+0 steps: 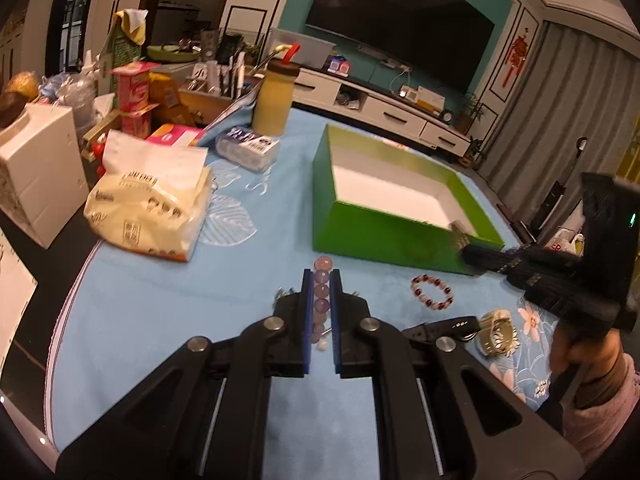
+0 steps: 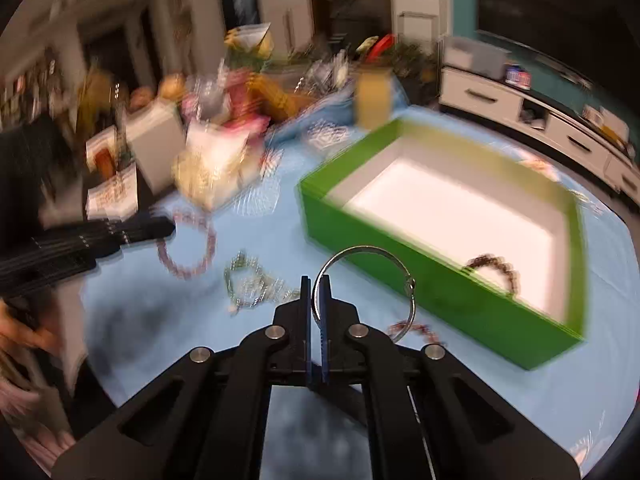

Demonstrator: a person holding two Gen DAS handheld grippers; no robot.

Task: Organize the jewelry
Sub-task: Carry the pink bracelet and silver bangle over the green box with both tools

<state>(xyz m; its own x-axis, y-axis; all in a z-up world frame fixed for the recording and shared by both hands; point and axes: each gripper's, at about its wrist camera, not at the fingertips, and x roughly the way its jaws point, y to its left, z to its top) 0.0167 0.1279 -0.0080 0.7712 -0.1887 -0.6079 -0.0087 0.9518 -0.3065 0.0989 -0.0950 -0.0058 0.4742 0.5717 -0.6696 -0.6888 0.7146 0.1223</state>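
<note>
My left gripper (image 1: 322, 276) is shut on a bracelet of pale purple beads (image 1: 321, 294), which stands in a line between its blue pads. In the right wrist view the same bracelet (image 2: 208, 240) hangs as a loop from the left gripper (image 2: 170, 227). My right gripper (image 2: 316, 284) is shut on a thin silver bangle (image 2: 364, 250) and holds it above the blue cloth, in front of the green box (image 2: 400, 256). A dark bead bracelet (image 2: 496, 268) lies inside that box. In the left wrist view the right gripper (image 1: 466, 250) sits at the near right corner of the green box (image 1: 384, 236).
A red-and-white bead bracelet (image 1: 433, 293), a gold piece (image 1: 498, 332) and a black object (image 1: 452, 326) lie on the cloth. A silver chain pile (image 2: 248, 284) lies left of my right gripper. A tissue pack (image 1: 148, 208), a yellow jar (image 1: 274, 100) and boxes crowd the far left.
</note>
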